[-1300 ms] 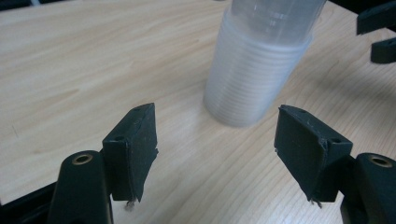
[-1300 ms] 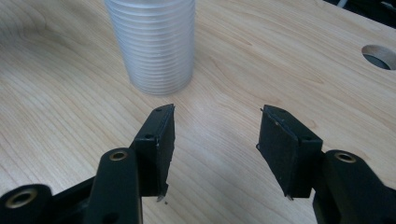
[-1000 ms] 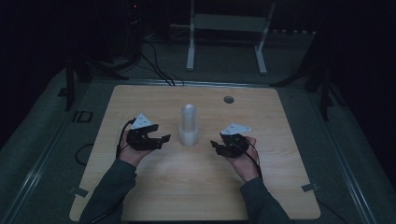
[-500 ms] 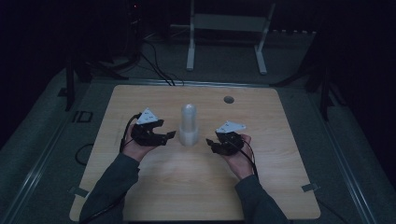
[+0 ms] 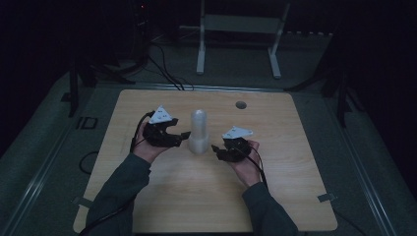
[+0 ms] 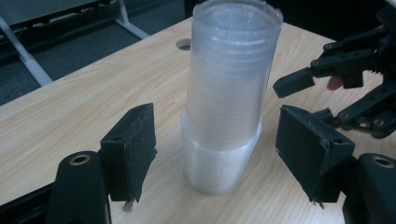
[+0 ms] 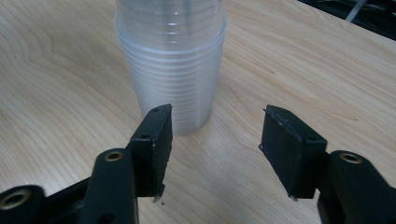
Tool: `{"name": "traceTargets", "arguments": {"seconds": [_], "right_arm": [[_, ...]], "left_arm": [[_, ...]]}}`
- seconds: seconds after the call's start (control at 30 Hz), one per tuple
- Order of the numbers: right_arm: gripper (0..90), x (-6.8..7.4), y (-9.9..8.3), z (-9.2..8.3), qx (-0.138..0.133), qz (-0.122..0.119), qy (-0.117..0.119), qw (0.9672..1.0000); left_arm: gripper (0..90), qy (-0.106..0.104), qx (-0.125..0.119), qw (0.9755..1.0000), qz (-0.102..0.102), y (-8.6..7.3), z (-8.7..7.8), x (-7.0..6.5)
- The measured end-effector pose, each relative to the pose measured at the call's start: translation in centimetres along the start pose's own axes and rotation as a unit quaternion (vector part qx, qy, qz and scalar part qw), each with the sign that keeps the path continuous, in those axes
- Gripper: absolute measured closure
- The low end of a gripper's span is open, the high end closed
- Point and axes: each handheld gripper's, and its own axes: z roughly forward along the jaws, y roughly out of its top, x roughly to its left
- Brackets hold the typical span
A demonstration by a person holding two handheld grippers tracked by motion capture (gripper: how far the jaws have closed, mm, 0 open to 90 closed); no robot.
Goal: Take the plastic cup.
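While sitting under dim light amid a dark room: pale wood-grain table (image 5: 162,196), rounded corners, round grommet hole (image 5: 240,104) near far edge. Standing upright at mid-table: stack of clear plastic cups (image 5: 199,131), inverted. Flanking it: left gripper (image 5: 183,135), jaws gaping either side of the stack without touching, having just been opening; right gripper (image 5: 215,148), jaws parted, having just been opening, nothing between, stack just beyond. Lying around: grey carpet, cables, white metal frame (image 5: 240,29) behind.
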Motion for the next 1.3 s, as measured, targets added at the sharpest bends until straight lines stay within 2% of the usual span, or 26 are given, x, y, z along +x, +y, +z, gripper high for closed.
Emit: {"name": "traceTargets", "arguments": {"seconds": [0.17,0.3,0.47,1.0,1.3], "right_arm": [[39.8,0.1,0.1,0.4,-0.004,0.002,0.006,1.0],[39.6,0.4,0.2,0.7,-0.012,-0.007,0.012,0.9998],[40.6,0.6,0.4,1.1,-0.014,0.001,0.014,0.9998],[38.8,0.8,0.5,2.0,-0.02,0.004,0.023,0.9995],[38.6,0.8,0.4,2.2,-0.022,0.005,0.021,0.9995]], "left_arm": [[28.5,-0.004,-0.002,1.0,0.001,0.5,0.1,-0.1],[28.4,-0.011,-0.002,0.9999,0.009,1.0,0.3,-0.2],[27.3,-0.013,-0.005,0.9999,0.007,1.6,0.7,-0.2],[25.2,-0.02,-0.009,0.9997,0.011,2.9,2.4,-0.3],[25.2,-0.026,-0.012,0.9996,-0.001,3.2,4.0,-0.3]]}}
